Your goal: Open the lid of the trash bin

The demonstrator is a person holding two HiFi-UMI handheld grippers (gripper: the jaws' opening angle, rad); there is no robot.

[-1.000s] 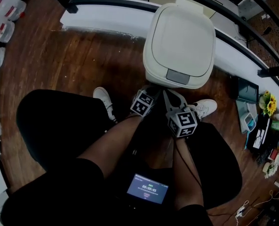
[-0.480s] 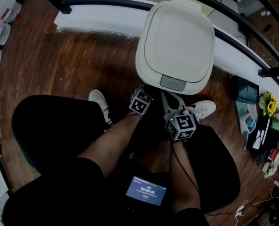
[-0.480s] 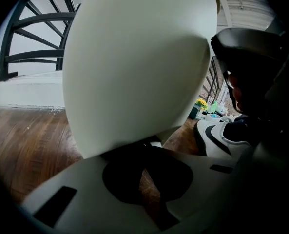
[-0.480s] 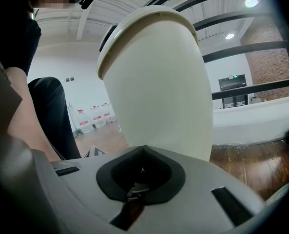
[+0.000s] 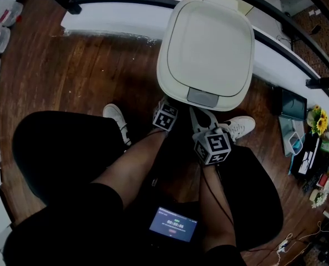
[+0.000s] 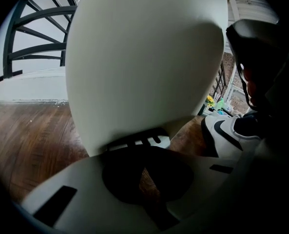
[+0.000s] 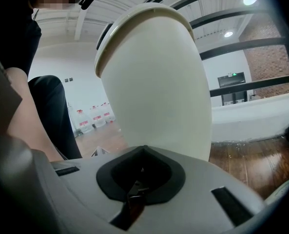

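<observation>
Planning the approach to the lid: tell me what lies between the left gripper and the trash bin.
Nothing. The left gripper view shows the left gripper, jaws together, facing the trash bin directly, with no object in the gap.

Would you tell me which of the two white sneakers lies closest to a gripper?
The right sneaker: its toe sits just beside the marker cube of the right gripper, while the left sneaker lies well clear of the left gripper.
</observation>
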